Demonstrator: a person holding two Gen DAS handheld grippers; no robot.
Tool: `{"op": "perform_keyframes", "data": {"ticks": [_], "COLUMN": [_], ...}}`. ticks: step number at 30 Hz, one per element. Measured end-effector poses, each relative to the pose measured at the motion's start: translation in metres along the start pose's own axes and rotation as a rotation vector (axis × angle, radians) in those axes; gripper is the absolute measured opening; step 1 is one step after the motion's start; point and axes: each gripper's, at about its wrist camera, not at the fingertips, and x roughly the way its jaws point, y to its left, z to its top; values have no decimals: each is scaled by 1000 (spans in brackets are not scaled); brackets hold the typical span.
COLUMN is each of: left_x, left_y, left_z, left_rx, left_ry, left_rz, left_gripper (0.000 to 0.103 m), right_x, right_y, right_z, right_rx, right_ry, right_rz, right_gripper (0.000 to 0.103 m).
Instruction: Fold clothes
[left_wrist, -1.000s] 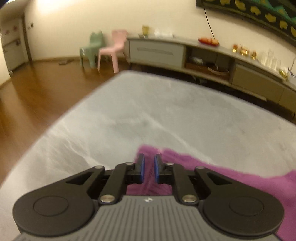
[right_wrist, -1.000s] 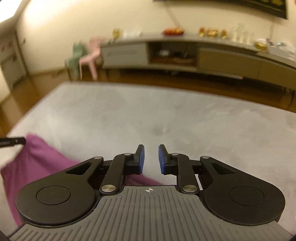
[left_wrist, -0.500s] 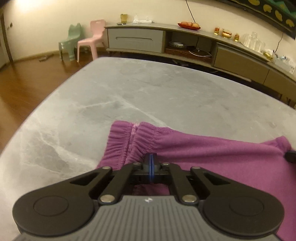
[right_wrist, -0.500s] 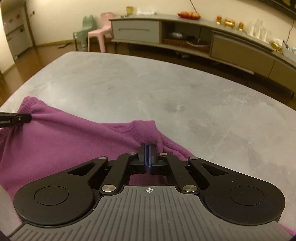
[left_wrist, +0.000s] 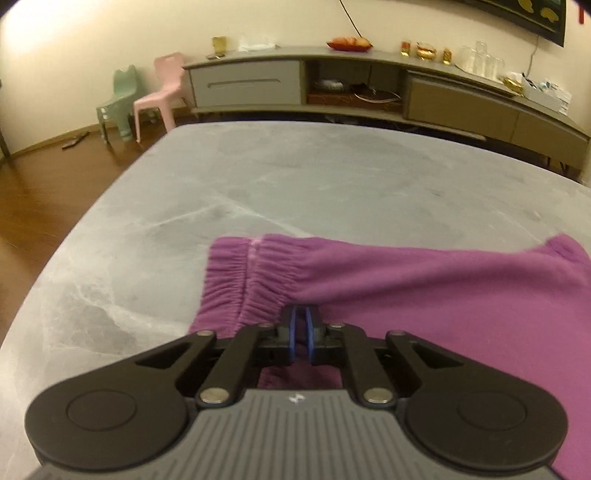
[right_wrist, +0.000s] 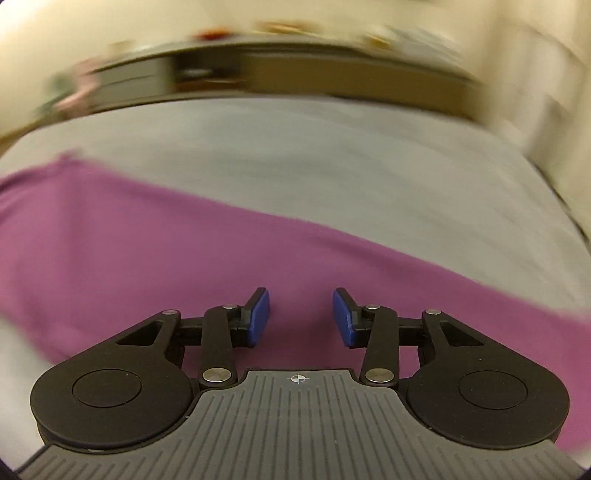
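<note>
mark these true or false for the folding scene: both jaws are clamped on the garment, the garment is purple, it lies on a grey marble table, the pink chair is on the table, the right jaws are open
1. Both grippers are clamped on the garment. False: only the left gripper pinches the purple garment; the right gripper holds nothing.
2. The garment is purple. True.
3. It lies on a grey marble table. True.
4. The pink chair is on the table. False: it stands on the wooden floor beside a green chair.
5. The right jaws are open. True, spread above the fabric.
</note>
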Motion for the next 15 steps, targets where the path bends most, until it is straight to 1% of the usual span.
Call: {"op": "perform_keyframes", "data": {"ticks": [1, 2, 3, 4, 7, 8, 9, 10, 11, 12, 13, 14, 15], "left_x": [1, 2, 3, 4, 4, 2, -1, -8, -18, -27, -35, -45, -48], "left_y": [-2, -4, -6, -10, -22, -24, -24, -23, -19, -17, -15, -14, -13], "left_z": [-1, -2, -3, -3, -1, 1, 3, 6, 9, 11, 11, 9, 5], "left_rx": [20, 39, 60, 81, 129, 132, 124, 111, 92, 75, 63, 58, 69], "left_ry": [-8, -15, -21, -25, -20, -11, 3, 8, 1, -9, -22, -26, -13], "left_rz": [32, 65, 93, 118, 183, 186, 170, 140, 90, 38, -23, -95, -148], "left_gripper": [4, 4, 4, 4, 4, 4, 4, 5, 7, 11, 12, 13, 15], "right_x": [0, -2, -3, -2, 3, 1, -4, -8, -17, -29, -36, -41, -45], "right_y": [-25, -48, -65, -80, -105, -109, -109, -108, -103, -96, -89, -84, -76], "right_z": [-6, -9, -9, -7, -2, -4, -8, -12, -14, -17, -19, -22, -25], "right_rx": [37, 69, 102, 136, 235, 267, 286, 290, 275, 252, 220, 181, 132], "right_ry": [4, -4, -3, 4, 2, -1, -5, -13, -34, -60, -84, -107, -107], "right_rz": [-14, -20, -28, -37, 28, 44, 52, 53, 58, 68, 98, 139, 168], "right_gripper": [43, 37, 12, 0, 0, 0, 0, 6, 26, 41, 58, 59, 59]}}
